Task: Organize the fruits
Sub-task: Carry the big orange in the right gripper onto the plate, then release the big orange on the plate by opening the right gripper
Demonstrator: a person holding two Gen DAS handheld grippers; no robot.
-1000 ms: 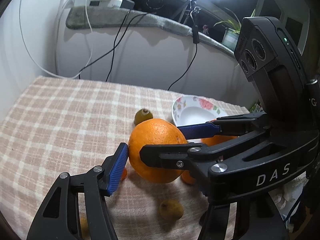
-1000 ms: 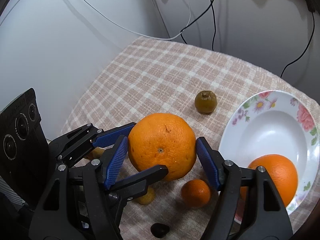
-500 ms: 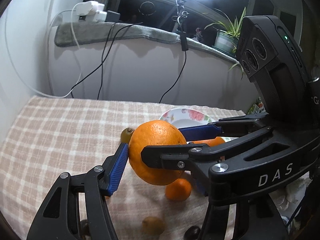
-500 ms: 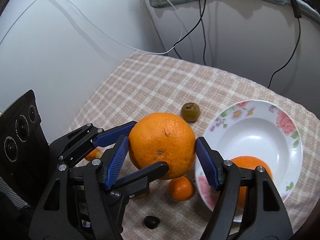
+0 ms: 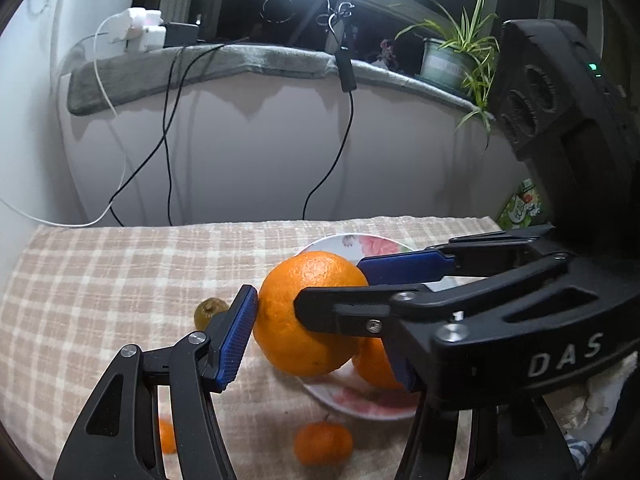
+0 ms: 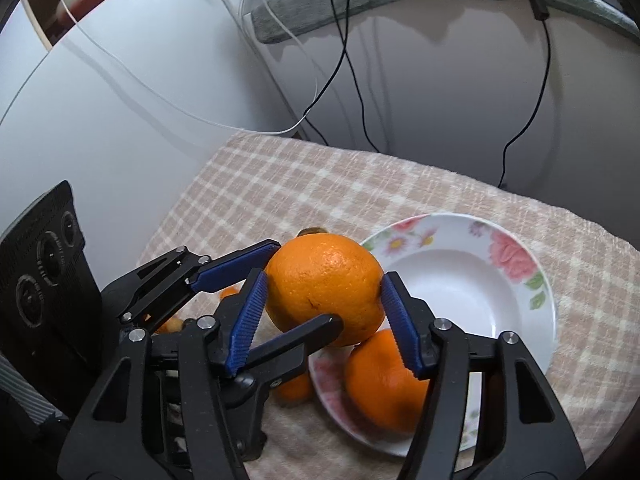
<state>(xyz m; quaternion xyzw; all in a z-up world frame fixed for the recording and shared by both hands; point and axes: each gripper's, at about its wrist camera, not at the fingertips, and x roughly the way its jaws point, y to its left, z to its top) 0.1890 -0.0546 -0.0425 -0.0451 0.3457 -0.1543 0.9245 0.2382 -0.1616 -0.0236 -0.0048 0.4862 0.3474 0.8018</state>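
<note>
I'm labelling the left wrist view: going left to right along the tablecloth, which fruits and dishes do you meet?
Kiwi → large orange held up between both hand-held grippers → second orange lying in the floral plate. The small mandarins near the bottom edge overlap this order, so I leave them out.

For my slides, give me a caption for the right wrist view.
Both tools hold a large orange over the rim of a floral plate that already holds another orange.
</note>
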